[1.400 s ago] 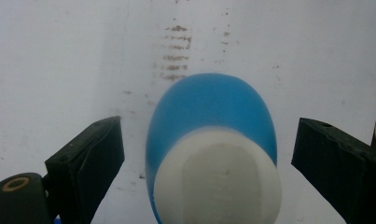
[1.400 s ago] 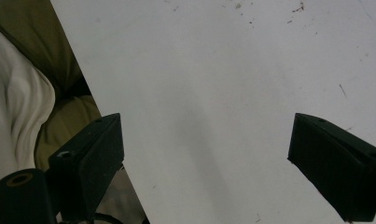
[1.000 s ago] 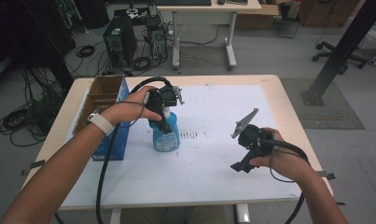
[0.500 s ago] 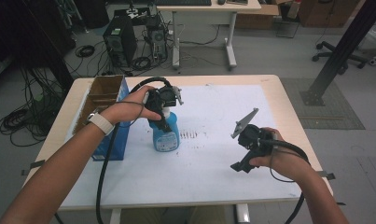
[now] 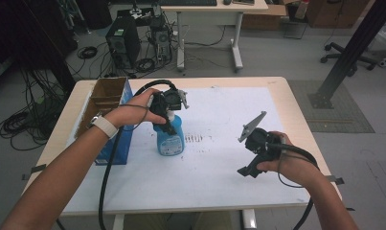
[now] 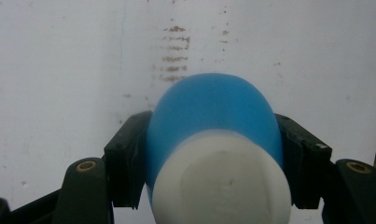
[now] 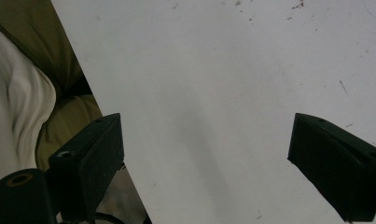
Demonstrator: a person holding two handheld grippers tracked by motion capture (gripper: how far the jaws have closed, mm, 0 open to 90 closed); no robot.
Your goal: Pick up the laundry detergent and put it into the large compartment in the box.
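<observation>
A blue spray bottle [image 5: 173, 140] with a white cap stands upright on the white mat. My left gripper [image 5: 167, 124] comes down on it from above. Its jaws have just been closing, and in the left gripper view both pads [image 6: 126, 172] press on the blue bottle [image 6: 213, 107] just below the white cap. My right gripper [image 5: 247, 171] hovers low over the mat at the right, tilted toward the table's near edge. In the right gripper view my right gripper [image 7: 204, 163] stands open with nothing between its jaws.
A cardboard box [image 5: 104, 98] with a blue side stands at the table's left edge, beside the bottle. Brown smudges [image 5: 195, 138] mark the white mat [image 5: 219, 167] to the right of the bottle. The mat's near edge and the person's clothing [image 7: 22, 107] lie under the right gripper.
</observation>
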